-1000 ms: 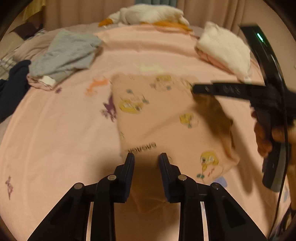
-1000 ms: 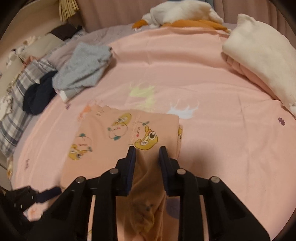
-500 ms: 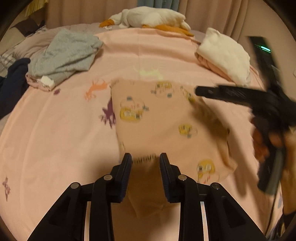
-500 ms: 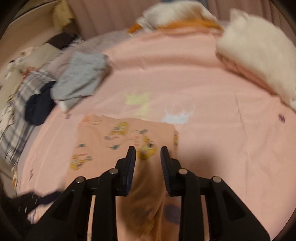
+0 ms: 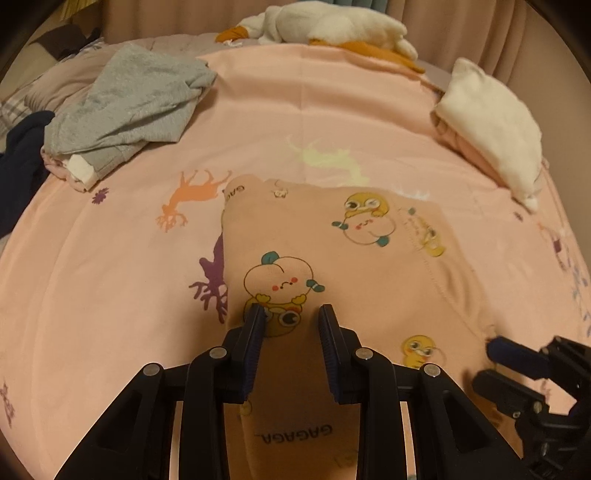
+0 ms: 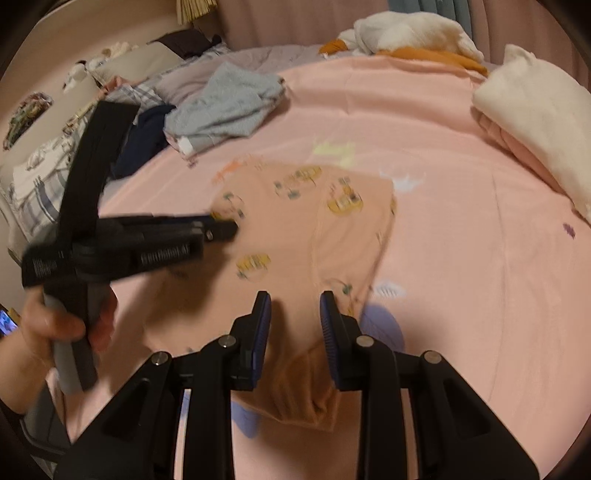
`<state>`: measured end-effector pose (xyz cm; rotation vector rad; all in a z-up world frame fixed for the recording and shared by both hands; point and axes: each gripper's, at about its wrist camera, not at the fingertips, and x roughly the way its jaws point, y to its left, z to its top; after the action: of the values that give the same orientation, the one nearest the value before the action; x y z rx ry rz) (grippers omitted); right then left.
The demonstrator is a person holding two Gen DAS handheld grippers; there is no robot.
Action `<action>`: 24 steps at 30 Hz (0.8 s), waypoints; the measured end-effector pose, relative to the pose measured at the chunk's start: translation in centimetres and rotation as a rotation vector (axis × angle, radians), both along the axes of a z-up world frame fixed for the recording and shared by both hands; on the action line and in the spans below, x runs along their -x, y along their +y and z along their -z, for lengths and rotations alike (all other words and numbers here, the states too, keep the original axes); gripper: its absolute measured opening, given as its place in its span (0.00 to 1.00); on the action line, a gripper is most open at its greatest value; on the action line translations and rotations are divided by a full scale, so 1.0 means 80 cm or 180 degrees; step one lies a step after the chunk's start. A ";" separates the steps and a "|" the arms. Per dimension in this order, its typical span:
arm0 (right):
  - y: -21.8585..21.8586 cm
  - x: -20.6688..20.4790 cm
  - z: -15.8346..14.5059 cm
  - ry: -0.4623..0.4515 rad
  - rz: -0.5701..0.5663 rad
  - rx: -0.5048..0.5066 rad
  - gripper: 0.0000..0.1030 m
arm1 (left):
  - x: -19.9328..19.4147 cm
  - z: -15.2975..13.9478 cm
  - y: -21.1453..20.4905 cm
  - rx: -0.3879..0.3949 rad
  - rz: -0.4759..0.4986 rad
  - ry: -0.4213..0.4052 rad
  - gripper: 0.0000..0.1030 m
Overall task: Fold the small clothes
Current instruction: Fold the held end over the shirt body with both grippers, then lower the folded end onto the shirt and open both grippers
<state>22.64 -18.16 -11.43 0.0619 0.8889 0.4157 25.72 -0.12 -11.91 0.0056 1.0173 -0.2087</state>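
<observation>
Both cameras ride just behind their own 2 fingers (image 5: pixel 255 332) and look forward and steeply down along them at the bed (image 5: pixel 110 295). The left wrist view sits close over the peach printed garment (image 5: pixel 332 258), facing the curtain end of the bed, sharp throughout. The right wrist view looks from slightly further right and is blurred in the middle, so fine detail there is uncertain. The 2 views share the garment (image 6: pixel 314 221), the grey clothes (image 5: pixel 129 99) (image 6: pixel 229 107), the white plush toy (image 5: pixel 332 22) (image 6: pixel 406 33) and the cream pile (image 5: pixel 491 125) (image 6: pixel 535 122). Each view also catches the other gripper: the right gripper (image 5: pixel 509 363) at lower right, the left gripper (image 6: pixel 221 230) at left.
</observation>
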 end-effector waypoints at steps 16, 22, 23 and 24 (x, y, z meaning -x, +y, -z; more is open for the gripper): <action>-0.005 0.035 -0.013 -0.0176 -0.0003 -0.0136 0.29 | 0.077 -0.030 0.011 -0.0017 0.0161 -0.0276 0.28; 0.008 0.030 0.012 0.0027 0.0026 -0.0076 0.29 | 0.096 -0.009 0.012 -0.0057 0.0218 -0.0114 0.28; 0.009 0.030 0.019 0.0074 0.0050 -0.0048 0.29 | 0.098 -0.003 0.012 -0.0074 0.0219 -0.0068 0.28; 0.009 0.031 0.024 0.0118 0.0075 -0.0026 0.29 | 0.100 0.003 0.013 -0.0084 0.0211 -0.0056 0.28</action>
<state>20.16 -17.41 -13.34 0.0877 0.9224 0.3971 17.75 0.94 -12.12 0.0651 1.0030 -0.2551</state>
